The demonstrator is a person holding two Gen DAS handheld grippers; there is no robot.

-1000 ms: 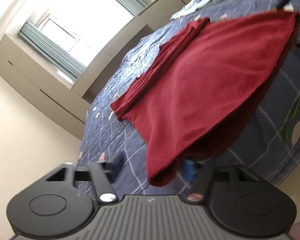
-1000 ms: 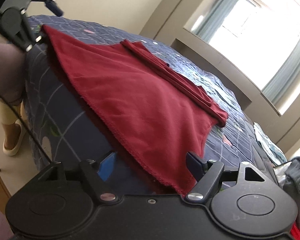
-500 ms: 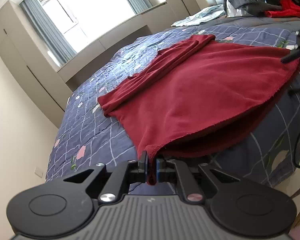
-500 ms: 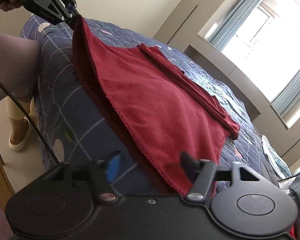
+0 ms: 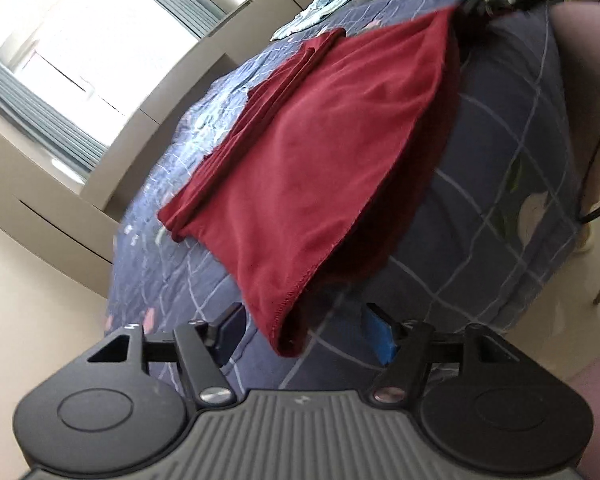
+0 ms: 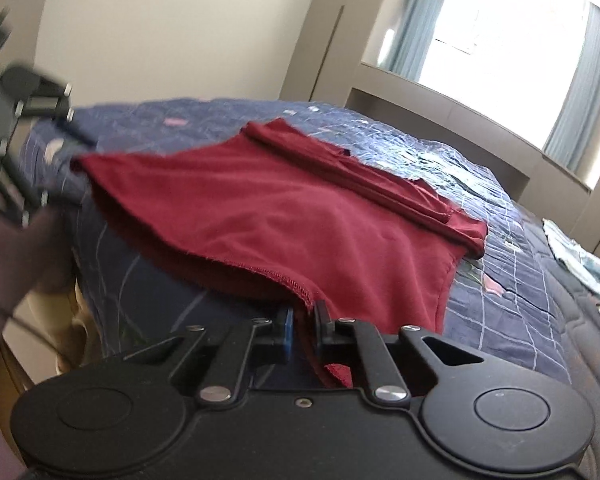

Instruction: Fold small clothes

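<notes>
Here, my left tool (image 5: 304, 336) stands with its jaws apart; they have just been opening, and the near corner of the red garment (image 5: 320, 152) hangs loose between them, touched by neither pad. The blue pad (image 5: 382, 334) sits off to one side of that corner, the dark one to the other.

My right tool (image 6: 302, 320) is together on the garment's other near corner: its jaws have just been closing, and the stitched hem (image 6: 296, 286) runs down into the narrow slot between the pads, with a bit of red cloth showing below them.

The red garment lies spread on the bed (image 6: 500, 312), over a dark blue quilt with pale grid lines. Its near edge overhangs the side of the bed, where the cloth is doubled, a darker layer showing underneath. Along its far side a narrow folded band of the same cloth (image 6: 364, 176) lies on top.

In the right wrist view the left tool shows blurred at the left edge, beside the garment's far corner. A pale crumpled cloth (image 6: 580, 256) lies farther along the bed, well apart from the garment.
</notes>
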